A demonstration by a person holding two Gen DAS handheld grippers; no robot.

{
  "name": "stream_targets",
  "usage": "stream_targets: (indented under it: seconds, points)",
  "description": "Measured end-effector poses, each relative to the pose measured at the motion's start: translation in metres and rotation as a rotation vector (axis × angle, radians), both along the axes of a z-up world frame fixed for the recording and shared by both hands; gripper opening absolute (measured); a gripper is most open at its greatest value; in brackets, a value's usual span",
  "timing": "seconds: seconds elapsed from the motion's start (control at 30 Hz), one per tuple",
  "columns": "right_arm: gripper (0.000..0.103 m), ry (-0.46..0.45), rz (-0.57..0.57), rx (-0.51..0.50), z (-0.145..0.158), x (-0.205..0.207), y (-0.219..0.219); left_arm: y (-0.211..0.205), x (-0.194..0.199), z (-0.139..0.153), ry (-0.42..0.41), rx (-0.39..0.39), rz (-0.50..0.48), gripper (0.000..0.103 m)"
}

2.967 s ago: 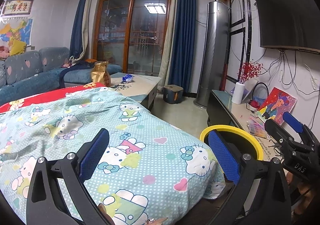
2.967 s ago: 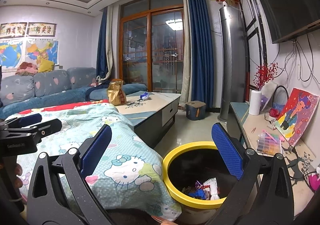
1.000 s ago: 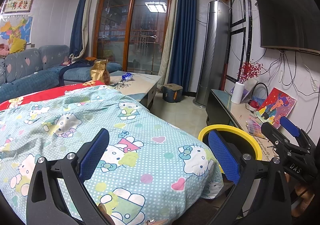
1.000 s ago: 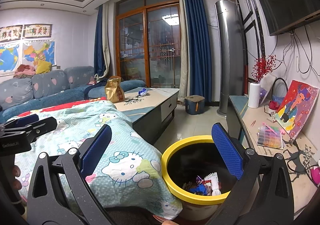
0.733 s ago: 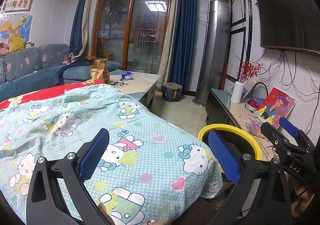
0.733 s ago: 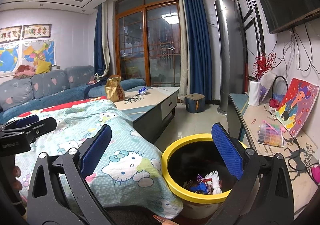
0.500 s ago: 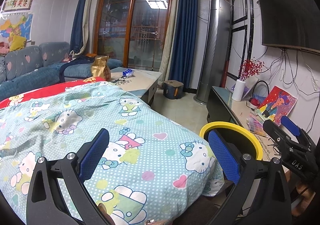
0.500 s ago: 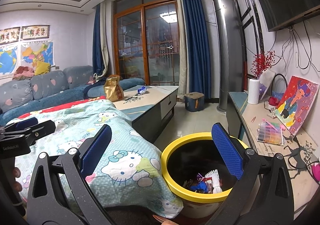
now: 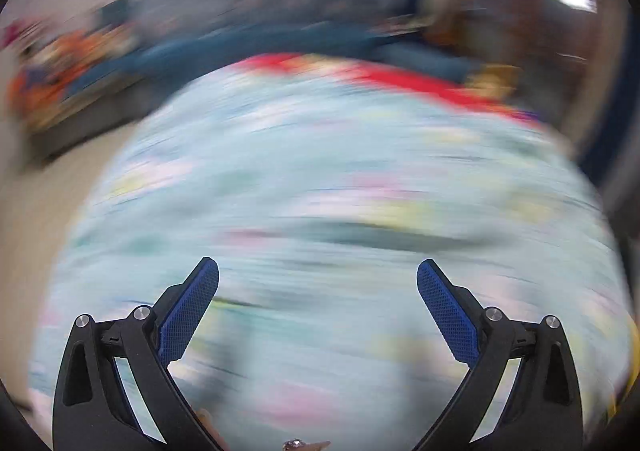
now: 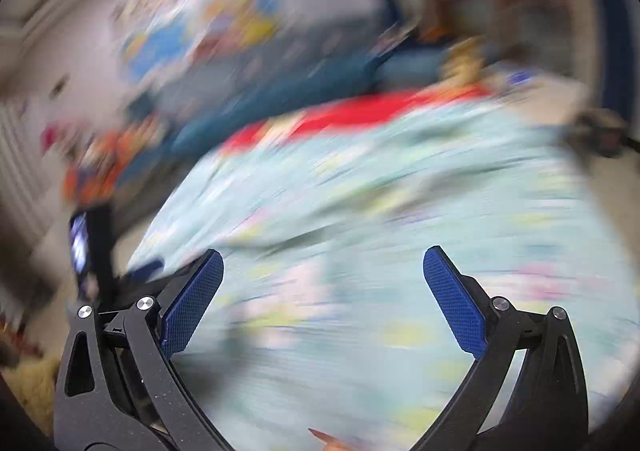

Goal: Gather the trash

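Note:
Both views are heavily motion-blurred. My left gripper [image 9: 318, 271] is open and empty, its blue pads wide apart above the light blue patterned bedspread [image 9: 320, 191]. My right gripper [image 10: 322, 263] is also open and empty above the same bedspread [image 10: 380, 231]. No piece of trash and no bin can be made out in either view. A dark shape with a blue tip at the left edge of the right wrist view [image 10: 86, 235] may be the left gripper.
A blue sofa [image 9: 240, 39] runs behind the bed, with a red strip of cover [image 9: 400, 75] along the bed's far edge. Pale floor [image 9: 40, 187] lies left of the bed. Colourful wall maps [image 10: 200, 23] hang above the sofa.
Both cameras have swung sharply to the left. The yellow bin, the TV wall and the coffee table have left view; bed, sofa and map wall now fill it. Both grippers stay open.

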State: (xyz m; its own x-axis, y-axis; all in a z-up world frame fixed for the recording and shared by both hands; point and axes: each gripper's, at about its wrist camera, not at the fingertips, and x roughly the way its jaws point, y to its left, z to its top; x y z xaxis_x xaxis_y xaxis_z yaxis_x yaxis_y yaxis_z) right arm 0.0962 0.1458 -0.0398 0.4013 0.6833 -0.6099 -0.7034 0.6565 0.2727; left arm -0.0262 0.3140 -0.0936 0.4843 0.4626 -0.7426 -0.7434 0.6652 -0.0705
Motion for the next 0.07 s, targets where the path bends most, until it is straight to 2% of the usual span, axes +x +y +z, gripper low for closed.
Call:
stream_targets:
  seconds: [0.07]
  points:
    - [0.092,0.059,0.133,-0.097,-0.028,-0.005,0.076,0.043,-0.016,-0.015,0.034,-0.034,0.109,0.097]
